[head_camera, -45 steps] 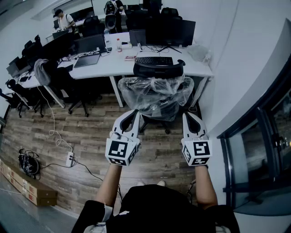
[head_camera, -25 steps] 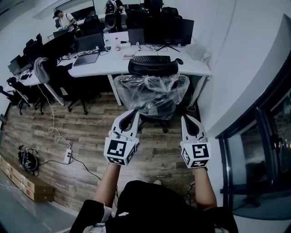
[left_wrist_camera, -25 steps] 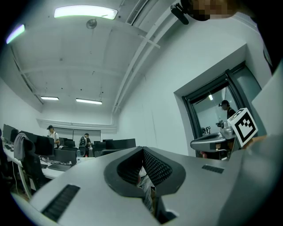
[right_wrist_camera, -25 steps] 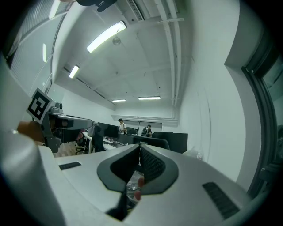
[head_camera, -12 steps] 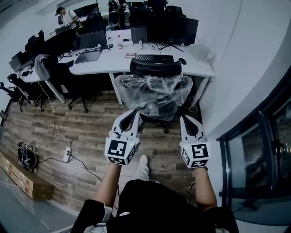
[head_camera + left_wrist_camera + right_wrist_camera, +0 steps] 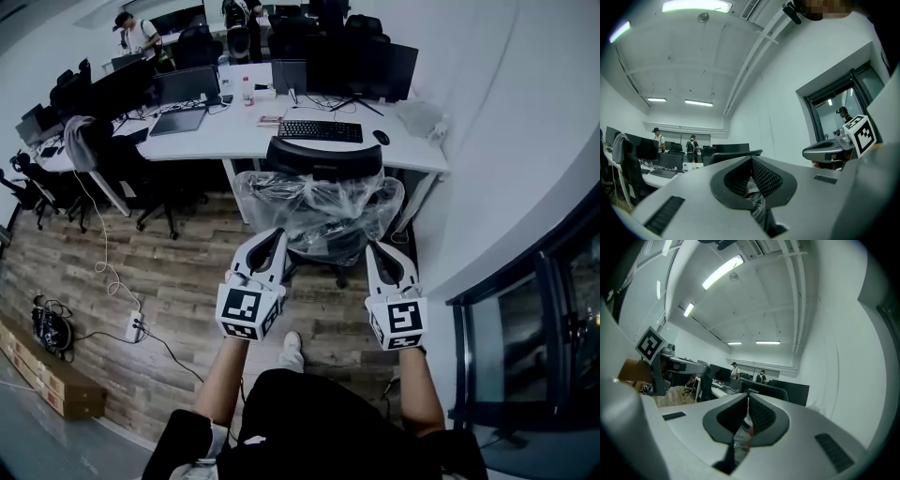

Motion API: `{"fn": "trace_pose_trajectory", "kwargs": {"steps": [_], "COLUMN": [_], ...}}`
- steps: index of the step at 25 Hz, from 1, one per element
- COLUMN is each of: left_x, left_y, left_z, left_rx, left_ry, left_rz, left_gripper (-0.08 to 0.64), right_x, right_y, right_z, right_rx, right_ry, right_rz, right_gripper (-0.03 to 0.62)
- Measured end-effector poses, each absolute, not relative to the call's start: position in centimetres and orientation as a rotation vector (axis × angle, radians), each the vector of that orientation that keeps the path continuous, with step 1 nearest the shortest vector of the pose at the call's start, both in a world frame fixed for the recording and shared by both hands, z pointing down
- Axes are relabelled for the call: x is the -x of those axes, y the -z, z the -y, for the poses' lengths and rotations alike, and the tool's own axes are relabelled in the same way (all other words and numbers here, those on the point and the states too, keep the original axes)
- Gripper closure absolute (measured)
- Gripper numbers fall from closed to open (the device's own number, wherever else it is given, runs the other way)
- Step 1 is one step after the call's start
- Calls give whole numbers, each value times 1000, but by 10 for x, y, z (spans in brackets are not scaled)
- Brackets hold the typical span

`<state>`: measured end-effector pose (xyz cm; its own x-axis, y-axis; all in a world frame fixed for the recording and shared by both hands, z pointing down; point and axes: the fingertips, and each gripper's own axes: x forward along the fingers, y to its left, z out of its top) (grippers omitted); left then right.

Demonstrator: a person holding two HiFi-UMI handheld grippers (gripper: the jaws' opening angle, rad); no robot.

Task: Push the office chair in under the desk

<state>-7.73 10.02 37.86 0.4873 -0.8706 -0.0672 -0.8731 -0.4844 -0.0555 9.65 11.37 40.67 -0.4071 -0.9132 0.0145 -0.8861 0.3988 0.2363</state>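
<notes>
An office chair (image 6: pixel 319 211), its back wrapped in clear plastic and topped by a black headrest (image 6: pixel 323 157), stands in front of the white desk (image 6: pixel 234 136) in the head view, its seat partly under the desk edge. My left gripper (image 6: pixel 277 232) is shut, with its tip at the left lower edge of the chair back. On the other side my right gripper (image 6: pixel 378 247) is also shut, its tip at the right lower edge. In the left gripper view the closed left gripper (image 6: pixel 751 159) points at crinkled plastic. The right gripper (image 6: pixel 746 396) in its own view shows the same.
A keyboard (image 6: pixel 319 130), mouse (image 6: pixel 379 137) and monitors (image 6: pixel 361 66) are on the desk. Dark chairs (image 6: pixel 141 178) crowd the left. A cable and power strip (image 6: pixel 131 326) lie on the wood floor, with a cardboard box (image 6: pixel 52 389) further left. A white wall (image 6: pixel 506 141) runs close on the right.
The person has stepped forward, and a shoe has come into view below the grippers. Both shut grippers have closed in on the chair back, which sits nearer the desk.
</notes>
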Motion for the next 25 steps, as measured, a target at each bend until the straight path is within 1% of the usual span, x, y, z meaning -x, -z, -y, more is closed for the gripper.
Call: {"fn": "trace_pose_trajectory", "kwargs": {"steps": [11, 25], "left_x": [93, 111], "left_y": [-396, -395], "left_z": [2, 104], "left_rx": [2679, 2784], "left_ry": [4, -44], "left_rz": [-1563, -1487], "left_gripper": [545, 545], "right_x": [-88, -76], "right_y": [-411, -418], "right_z": [-14, 79], "right_rx": [-1619, -1696], "right_ry": [281, 229], "right_rz": [2448, 2367], "right_gripper": [568, 568]}}
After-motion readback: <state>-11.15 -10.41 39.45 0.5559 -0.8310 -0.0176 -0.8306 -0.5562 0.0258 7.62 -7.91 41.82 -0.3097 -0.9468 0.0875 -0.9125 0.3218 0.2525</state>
